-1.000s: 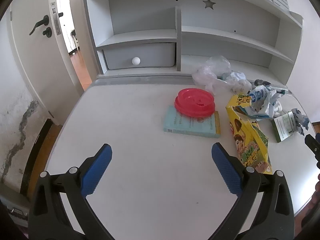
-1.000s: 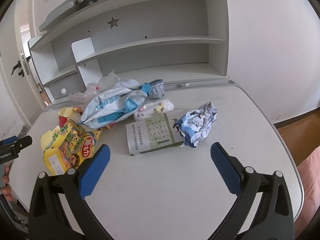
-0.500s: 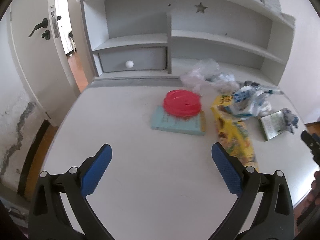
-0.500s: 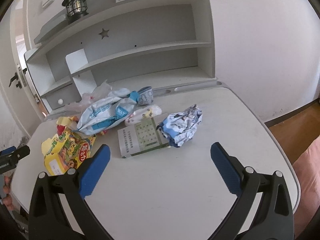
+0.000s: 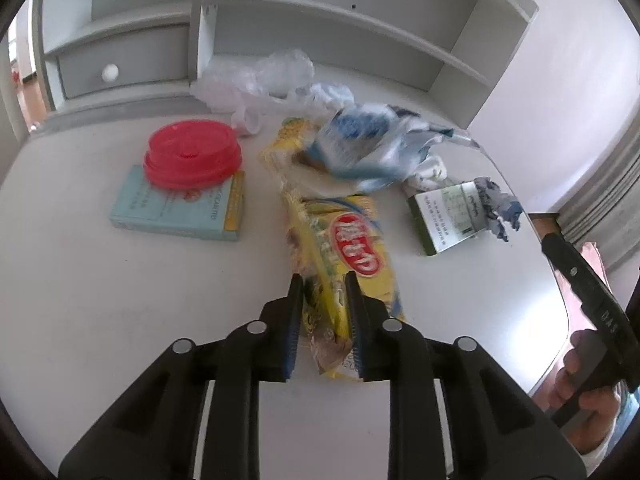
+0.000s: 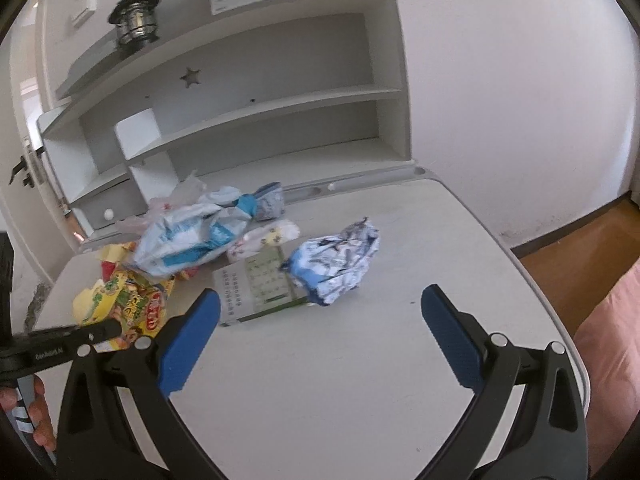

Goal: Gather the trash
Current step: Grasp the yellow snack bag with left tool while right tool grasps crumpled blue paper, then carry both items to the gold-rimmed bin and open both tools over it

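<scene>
Left wrist view: yellow snack wrapper (image 5: 352, 248) lies on the white desk (image 5: 120, 320), near end between the fingers of the left gripper (image 5: 320, 284). Jaws narrow and closing, blue pads at either side of the crumpled foil; contact looks made, though blur leaves it short of certain. Red oval logo on the wrapper carries white script, not legible.

Beyond it, a blue-and-white plastic bag (image 5: 360, 144), smeared by motion, print unreadable. Behind that, a clear plastic bag (image 5: 260, 76) against the shelf unit (image 5: 320, 12). To the left, a red round lid (image 5: 192, 154) sits on a pale blue booklet (image 5: 176, 212); a line of print along its edge is too small to read. To the right, a green-and-white card (image 5: 444, 216) with a grid of small text, and a crumpled blue-white paper ball (image 5: 496, 204) touching its far corner.

Right wrist view: right gripper (image 6: 320, 312) spread wide, nothing between the pads, above bare desk just short of the card and paper ball. Lettering on the black tool at the left edge is partly cut off. A lantern (image 6: 136, 28) stands on the top shelf.
</scene>
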Available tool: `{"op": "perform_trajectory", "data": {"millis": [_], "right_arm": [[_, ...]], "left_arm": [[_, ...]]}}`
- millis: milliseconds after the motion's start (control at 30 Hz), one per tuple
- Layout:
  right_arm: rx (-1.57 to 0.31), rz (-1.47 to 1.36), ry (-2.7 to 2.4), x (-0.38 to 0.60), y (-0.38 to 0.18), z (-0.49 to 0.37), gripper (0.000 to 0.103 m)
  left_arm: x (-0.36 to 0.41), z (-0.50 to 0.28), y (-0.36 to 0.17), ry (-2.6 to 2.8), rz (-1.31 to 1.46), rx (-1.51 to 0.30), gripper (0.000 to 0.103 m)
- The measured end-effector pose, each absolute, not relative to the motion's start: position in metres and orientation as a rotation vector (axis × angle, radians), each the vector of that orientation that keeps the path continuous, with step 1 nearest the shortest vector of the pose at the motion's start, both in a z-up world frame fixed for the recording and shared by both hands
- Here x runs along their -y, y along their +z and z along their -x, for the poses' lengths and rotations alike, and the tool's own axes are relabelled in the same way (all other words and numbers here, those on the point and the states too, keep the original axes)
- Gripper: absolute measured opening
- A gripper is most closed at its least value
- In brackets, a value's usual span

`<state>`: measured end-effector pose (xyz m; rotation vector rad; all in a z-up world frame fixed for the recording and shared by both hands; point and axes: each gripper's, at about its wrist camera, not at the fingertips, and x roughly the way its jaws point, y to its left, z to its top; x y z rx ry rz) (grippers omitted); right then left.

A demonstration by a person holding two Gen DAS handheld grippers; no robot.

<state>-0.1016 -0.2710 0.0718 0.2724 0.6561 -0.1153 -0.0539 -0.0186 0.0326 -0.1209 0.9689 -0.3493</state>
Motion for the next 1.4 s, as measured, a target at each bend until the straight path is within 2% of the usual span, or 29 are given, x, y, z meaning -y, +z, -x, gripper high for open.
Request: {"op": "perform_trajectory", "data": {"millis": [100,300,367,500,633,700,733,767,833,967,1267,1400], "right_arm": [[-0.673,-0.266,-0.151,0.275,0.066,0.092,0.097],[-0.715,-0.241,-0.158,0.273,0.057,0.058,0.095],[-0.733,-0.224,-0.153,0.271,0.055,0.046,0.083],[-0.779,-0.234,-0.154,0.271,0.047,0.031,0.071],[-0.812,-0.261,-0.149,0.277,0.036,0.028,0.052],[-0.815,-0.268,-0.15,0.279,0.033,0.029,0.046],[-0.817,-0.265,-0.153,0.28,0.031,0.03,0.036],[-0.816,-0.268,-0.148,0.282,0.03,0.031,0.032],[-0.812,-0.283,-0.156,0.287,0.029,0.033,0.026],[-0.781,-0.288,-0.169,0.294,0.033,0.038,0.024],[-0.696,-0.301,-0.176,0.308,0.06,0.044,0.023],[-0.739,-0.285,-0.138,0.306,0.052,0.036,0.023]], "left_arm": [[0.021,0.053,0.03,-0.345,0.09,-0.951,0.01],[0.026,0.051,0.028,-0.345,0.017,-0.909,0.009],[0.023,0.048,0.029,-0.35,0.014,-0.913,0.009],[0.021,0.039,0.03,-0.355,0.027,-0.923,0.009],[0.021,0.03,0.026,-0.355,0.052,-0.937,0.01],[0.023,0.025,0.023,-0.356,0.062,-0.947,0.01],[0.024,0.023,0.021,-0.359,0.066,-0.953,0.01],[0.025,0.021,0.02,-0.359,0.065,-0.954,0.01],[0.025,0.019,0.019,-0.367,0.055,-0.95,0.009],[0.017,0.022,0.029,-0.36,0.083,-0.9,0.008],[-0.034,0.037,0.088,-0.249,0.14,-0.735,0.008],[-0.041,0.047,0.105,-0.229,0.145,-0.698,0.008]]}}
